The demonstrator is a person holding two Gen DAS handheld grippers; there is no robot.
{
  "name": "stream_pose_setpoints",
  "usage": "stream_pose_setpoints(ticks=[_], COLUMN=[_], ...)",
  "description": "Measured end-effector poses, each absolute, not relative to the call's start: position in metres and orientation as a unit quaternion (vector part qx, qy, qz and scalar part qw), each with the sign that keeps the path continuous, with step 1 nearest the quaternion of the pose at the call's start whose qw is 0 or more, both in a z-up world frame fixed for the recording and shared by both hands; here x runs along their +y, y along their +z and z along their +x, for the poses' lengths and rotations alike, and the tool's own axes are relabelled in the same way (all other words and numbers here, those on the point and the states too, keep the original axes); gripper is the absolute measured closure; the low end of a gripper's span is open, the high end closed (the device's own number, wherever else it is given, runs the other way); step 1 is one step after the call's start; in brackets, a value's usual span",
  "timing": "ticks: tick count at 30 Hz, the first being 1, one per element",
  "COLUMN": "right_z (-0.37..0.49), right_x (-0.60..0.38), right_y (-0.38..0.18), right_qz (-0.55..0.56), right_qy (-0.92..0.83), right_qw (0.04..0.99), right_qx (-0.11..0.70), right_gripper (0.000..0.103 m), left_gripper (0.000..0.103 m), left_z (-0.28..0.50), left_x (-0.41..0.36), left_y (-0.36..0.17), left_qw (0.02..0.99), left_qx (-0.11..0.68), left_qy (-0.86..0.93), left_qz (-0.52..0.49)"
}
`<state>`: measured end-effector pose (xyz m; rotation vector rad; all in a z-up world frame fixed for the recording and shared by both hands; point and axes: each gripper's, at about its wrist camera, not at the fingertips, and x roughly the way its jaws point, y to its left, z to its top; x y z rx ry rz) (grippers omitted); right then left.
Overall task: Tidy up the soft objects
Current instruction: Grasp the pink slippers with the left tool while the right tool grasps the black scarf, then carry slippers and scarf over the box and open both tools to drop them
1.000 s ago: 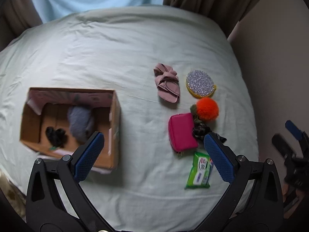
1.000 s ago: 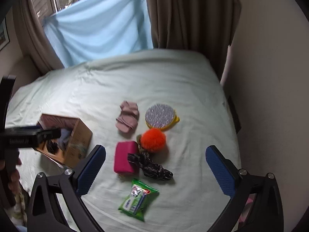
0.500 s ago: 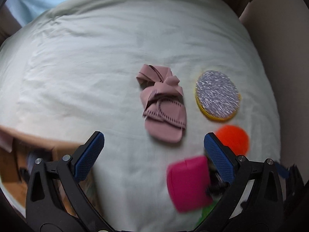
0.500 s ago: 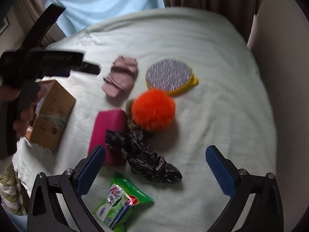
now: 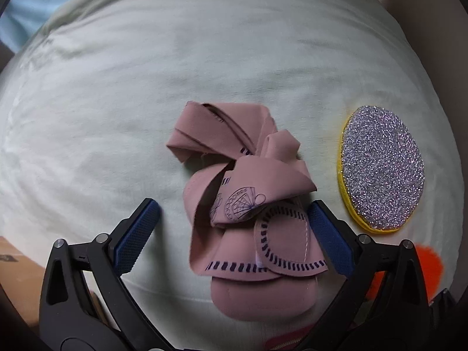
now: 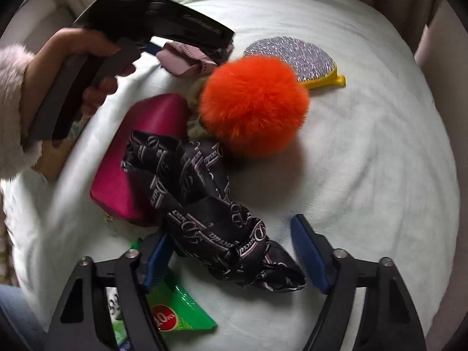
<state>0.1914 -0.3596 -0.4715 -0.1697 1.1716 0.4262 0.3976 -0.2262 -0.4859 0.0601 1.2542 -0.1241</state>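
A crumpled pink cloth [image 5: 248, 213] with dark stitching lies on the pale bed sheet [image 5: 117, 102]. My left gripper [image 5: 234, 234] is open, its blue pads on either side of the cloth. In the right wrist view a black patterned scarf [image 6: 210, 210] lies partly over a magenta pouch [image 6: 131, 158], beside an orange pompom [image 6: 254, 105]. My right gripper [image 6: 234, 260] is open, its pads straddling the scarf's near end. The left gripper [image 6: 163, 26] shows in that view, held by a hand over the pink cloth [image 6: 187, 58].
A round glittery silver pad with a yellow rim [image 5: 383, 166] lies right of the pink cloth; it also shows in the right wrist view [image 6: 295, 55]. A green wipes packet [image 6: 172, 313] lies under my right gripper. A cardboard box corner [image 5: 14, 260] sits at the left.
Both grippers have dropped towards the bed: the left one down over the pink cloth, the right one down around the black scarf. Both still stand open.
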Motion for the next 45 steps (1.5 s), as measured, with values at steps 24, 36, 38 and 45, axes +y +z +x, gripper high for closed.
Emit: stream_pose_setpoints(ticks=[24, 36, 38, 45], right_z=[0.169, 0.153, 0.150, 0.136], right_x=[-0.375, -0.379, -0.375, -0.366], right_y=[-0.425, -0.362, -0.348, -0.288], right_qz=[-0.057, -0.011, -0.010, -0.001], right_qy=[0.179, 0.147, 0.140, 0.129], right_qw=[0.827, 0.849, 0.854, 0.872], right_qx=[0.529, 0.507, 0.501, 0.473], right_gripper=[0.069, 0.069, 0.069, 0.069], left_gripper=[0.075, 0.075, 0.075, 0.075], left_z=[0.371, 0.316, 0.301, 0.253], left_x=[-0.232, -0.219, -0.214, -0.186], left_y=[-0.437, -0.341, -0.320, -0.253], left_qw=[0.818, 0.848, 0.853, 0.867], left_qx=[0.566, 0.522, 0.514, 0.491], left_qy=[-0.081, -0.080, -0.077, -0.079], left_qz=[0.062, 0.051, 0.042, 0.012])
